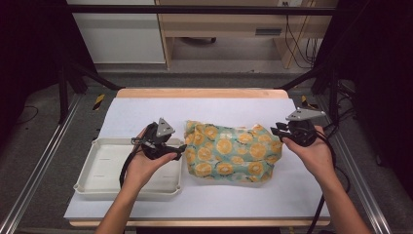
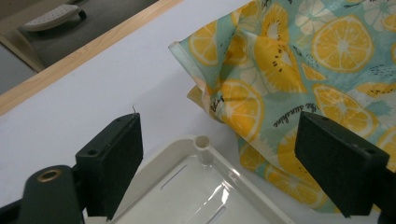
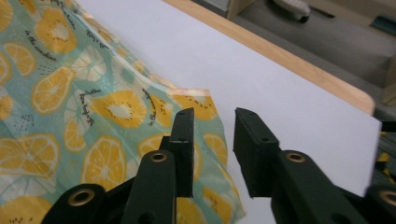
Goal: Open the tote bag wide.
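Observation:
A crumpled teal cloth (image 1: 231, 152) printed with orange citrus slices lies in the middle of the white mat. My left gripper (image 1: 178, 148) hovers at the cloth's left edge, above the near-right corner of a white tray (image 1: 104, 165). In the left gripper view the gripper (image 2: 224, 158) is wide open, with the tray corner (image 2: 196, 191) and the cloth (image 2: 299, 70) beyond its jaws. My right gripper (image 1: 276, 130) hangs at the cloth's far right corner. In the right gripper view the gripper (image 3: 215, 135) is open by a narrow gap with nothing in it, just above the cloth's edge (image 3: 107, 107).
The white mat (image 1: 146, 112) covers a wooden table whose far edge (image 1: 199, 92) shows behind it. The tray holds nothing. Bare mat lies behind and in front of the cloth. Metal rails run along both sides of the table.

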Motion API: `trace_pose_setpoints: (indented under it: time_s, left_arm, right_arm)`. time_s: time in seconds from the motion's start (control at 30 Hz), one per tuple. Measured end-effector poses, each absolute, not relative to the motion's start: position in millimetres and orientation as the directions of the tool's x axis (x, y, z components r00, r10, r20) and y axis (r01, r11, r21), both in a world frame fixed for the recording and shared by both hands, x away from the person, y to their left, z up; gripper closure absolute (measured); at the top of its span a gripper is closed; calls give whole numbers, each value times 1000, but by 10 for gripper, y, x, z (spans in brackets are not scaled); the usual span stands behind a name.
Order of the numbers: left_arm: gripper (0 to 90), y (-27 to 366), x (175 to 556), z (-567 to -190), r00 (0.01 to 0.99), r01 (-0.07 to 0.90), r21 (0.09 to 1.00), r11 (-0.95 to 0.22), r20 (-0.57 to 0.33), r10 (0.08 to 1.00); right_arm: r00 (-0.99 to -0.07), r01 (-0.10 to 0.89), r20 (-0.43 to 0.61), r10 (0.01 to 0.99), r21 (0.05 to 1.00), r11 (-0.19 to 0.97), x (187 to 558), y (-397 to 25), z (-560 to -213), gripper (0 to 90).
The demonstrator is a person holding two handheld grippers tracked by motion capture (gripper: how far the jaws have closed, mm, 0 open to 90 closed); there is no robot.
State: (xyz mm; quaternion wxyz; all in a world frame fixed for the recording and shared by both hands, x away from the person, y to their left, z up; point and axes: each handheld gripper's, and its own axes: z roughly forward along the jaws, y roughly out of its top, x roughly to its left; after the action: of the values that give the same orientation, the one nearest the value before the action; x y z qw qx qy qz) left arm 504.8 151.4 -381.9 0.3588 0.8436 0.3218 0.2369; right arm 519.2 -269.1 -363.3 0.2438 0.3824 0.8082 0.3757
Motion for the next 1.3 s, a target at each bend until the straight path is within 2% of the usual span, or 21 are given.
trace_pose_setpoints:
  time_s: [0.1,0.13,0.17,0.27,0.4,0.43,0.53,0.6,0.63,0.67,0.7,0.73,0.83,1.03,1.07,1.13,1.27,1.3]
  left_arm:
    - [148,1482,5090,-3816,685,369,753,-544,176,707]
    - [145,1482,5090,-3816,685,369,753,-544,176,707]
    - [140,1462,5131,-3829,689,368,751,-548,176,703]
    - [139,1448,5161,-3849,693,368,740,-563,185,697]
    - [137,1434,5158,-3863,694,371,746,-553,173,699]
    - [137,1436,5156,-3857,695,369,742,-560,180,696]
    - [137,1428,5145,-3853,698,366,745,-558,178,694]
    - [137,1425,5144,-3852,702,363,742,-564,181,689]
    - [137,1425,5144,-3852,702,363,742,-564,181,689]
    - [137,1418,5151,-3851,705,362,737,-570,184,685]
    - [137,1418,5151,-3851,705,362,737,-570,184,685]
    - [137,1404,5163,-3856,705,361,743,-563,178,687]
    - [138,1388,5191,-3847,706,358,740,-570,184,684]
    - [162,1332,5285,-3849,705,356,740,-571,188,684]
    - [178,1294,5346,-3861,704,354,737,-576,196,682]
    - [267,1273,5374,-3862,706,354,735,-578,195,681]
    - [273,1165,5496,-3888,721,368,717,-592,182,669]
    - [297,1112,5546,-3915,715,374,720,-585,178,676]
  right_arm:
    - [-643,469,-61,763,757,456,5360,-2620,-3718,493]
    - [-643,469,-61,763,757,456,5360,-2620,-3718,493]
    - [-653,497,-50,756,725,477,5469,-2584,-3789,381]
    - [-656,523,-31,754,701,485,5593,-2563,-3884,258]
    - [-660,579,12,751,645,498,5665,-2520,-3998,224]
    - [-663,590,23,748,632,503,5668,-2503,-4019,237]
    - [-673,602,64,737,626,496,5632,-2486,-4058,364]
    - [-684,599,66,727,620,507,5589,-2480,-4091,501]
    - [-684,599,66,727,620,507,5589,-2480,-4091,501]
    - [-701,584,58,711,619,525,5544,-2476,-4125,633]
    - [-701,584,58,711,619,525,5544,-2476,-4125,633]
    - [-714,566,43,698,623,540,5493,-2470,-4135,759]
    - [-721,552,29,692,628,548,5455,-2469,-4147,887]
    - [-738,523,11,675,642,561,5400,-2475,-4139,900]
    - [-740,520,10,673,644,562,5375,-2461,-4141,900]
    - [-746,513,8,666,644,568,5367,-2456,-4139,900]
    - [-750,507,3,661,645,572,5338,-2432,-4139,900]
    - [-749,508,4,663,646,570,5333,-2421,-4144,900]
